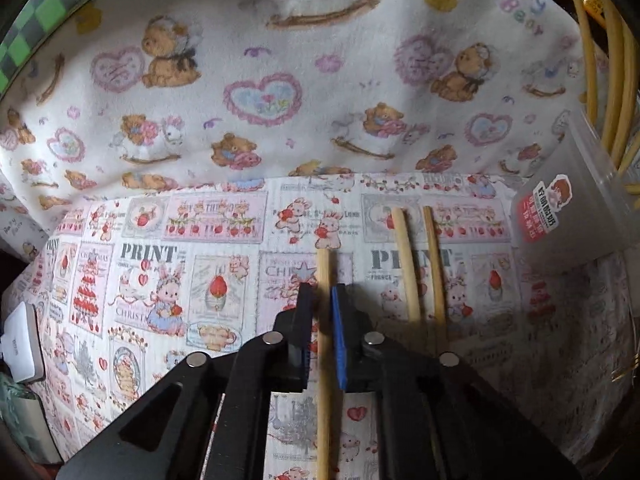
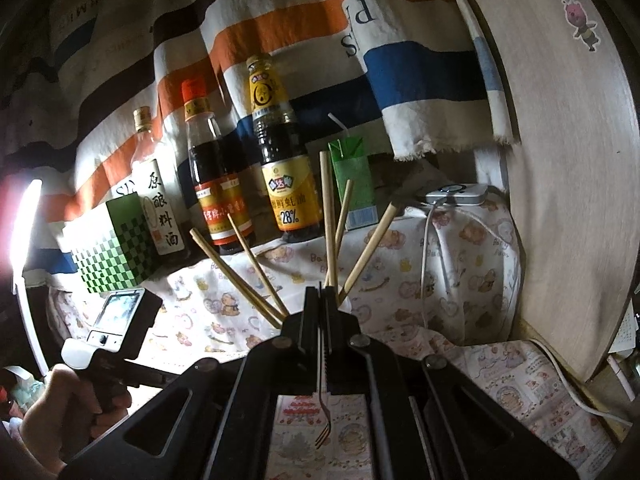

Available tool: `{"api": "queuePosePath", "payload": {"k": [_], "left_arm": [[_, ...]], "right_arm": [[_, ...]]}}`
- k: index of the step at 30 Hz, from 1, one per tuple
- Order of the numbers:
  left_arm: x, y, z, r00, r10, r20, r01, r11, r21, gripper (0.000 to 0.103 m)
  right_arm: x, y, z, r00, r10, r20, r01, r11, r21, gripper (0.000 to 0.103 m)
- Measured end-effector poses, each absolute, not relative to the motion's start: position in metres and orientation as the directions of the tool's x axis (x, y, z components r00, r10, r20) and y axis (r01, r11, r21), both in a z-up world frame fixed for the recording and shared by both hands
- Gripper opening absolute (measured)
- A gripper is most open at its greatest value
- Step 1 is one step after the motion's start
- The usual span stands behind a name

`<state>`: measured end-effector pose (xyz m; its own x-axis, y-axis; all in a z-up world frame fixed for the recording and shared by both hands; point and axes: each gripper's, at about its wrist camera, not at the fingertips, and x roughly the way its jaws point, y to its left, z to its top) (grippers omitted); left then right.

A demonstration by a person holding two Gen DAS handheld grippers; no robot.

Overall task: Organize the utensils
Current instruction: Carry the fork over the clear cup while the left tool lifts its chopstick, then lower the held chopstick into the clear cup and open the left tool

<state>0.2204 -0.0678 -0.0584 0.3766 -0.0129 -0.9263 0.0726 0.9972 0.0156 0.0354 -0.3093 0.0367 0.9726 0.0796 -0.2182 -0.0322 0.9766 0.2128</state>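
Where the teddy-bear blanket (image 1: 280, 80) drapes behind it, we see the bench under a strawberry-and-rabbit print cloth (image 1: 160, 272). At its right edge stands a translucent plastic container (image 1: 576, 208) with a red label. Two wooden chopsticks (image 1: 420, 268) lie side by side on the cloth, between that container and our left gripper (image 1: 321, 300). Its fingers (image 1: 306, 312) pinch a third chopstick (image 1: 325, 344), which runs lengthwise between them. Our right gripper (image 2: 322, 300) has its fingers pressed together on a slim metal fork (image 2: 322, 420), tines pointing back toward the camera. Beyond them several chopsticks (image 2: 328, 216) fan upward before the sauce bottles (image 2: 288, 152).
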Motion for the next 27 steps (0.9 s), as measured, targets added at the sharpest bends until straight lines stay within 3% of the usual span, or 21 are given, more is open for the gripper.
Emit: {"api": "queuePosePath", "payload": {"k": [5, 11, 13, 16, 20, 27], "left_arm": [[0.218, -0.074, -0.033, 0.425, 0.001, -0.905, 0.057, 0.998, 0.028, 0.006], [0.179, -0.072, 0.055, 0.582, -0.050, -0.812, 0.073, 0.997, -0.009, 0.006], [0.155, -0.067, 0.091, 0.665, -0.103, -0.740, 0.107, 0.993, -0.041, 0.006], [0.112, -0.071, 0.144, 0.798, -0.211, -0.565, 0.193, 0.977, -0.092, 0.006], [0.071, -0.077, 0.179, 0.890, -0.269, -0.369, 0.244, 0.963, -0.114, 0.006], [0.067, -0.093, 0.204, 0.929, -0.321, -0.182, 0.287, 0.939, -0.191, 0.006]], "right_arm": [[0.035, -0.314, 0.038, 0.972, 0.081, -0.219, -0.029, 0.973, 0.231, 0.002], [0.037, -0.315, 0.037, 0.972, 0.078, -0.223, -0.024, 0.972, 0.233, 0.002], [0.037, -0.315, 0.037, 0.972, 0.075, -0.222, -0.022, 0.973, 0.232, 0.002], [0.038, -0.317, 0.037, 0.973, 0.069, -0.221, -0.016, 0.972, 0.236, 0.002], [0.042, -0.321, 0.034, 0.972, 0.052, -0.228, 0.005, 0.971, 0.240, 0.002], [0.053, -0.331, 0.027, 0.965, 0.028, -0.262, 0.041, 0.966, 0.254, 0.002]]}}
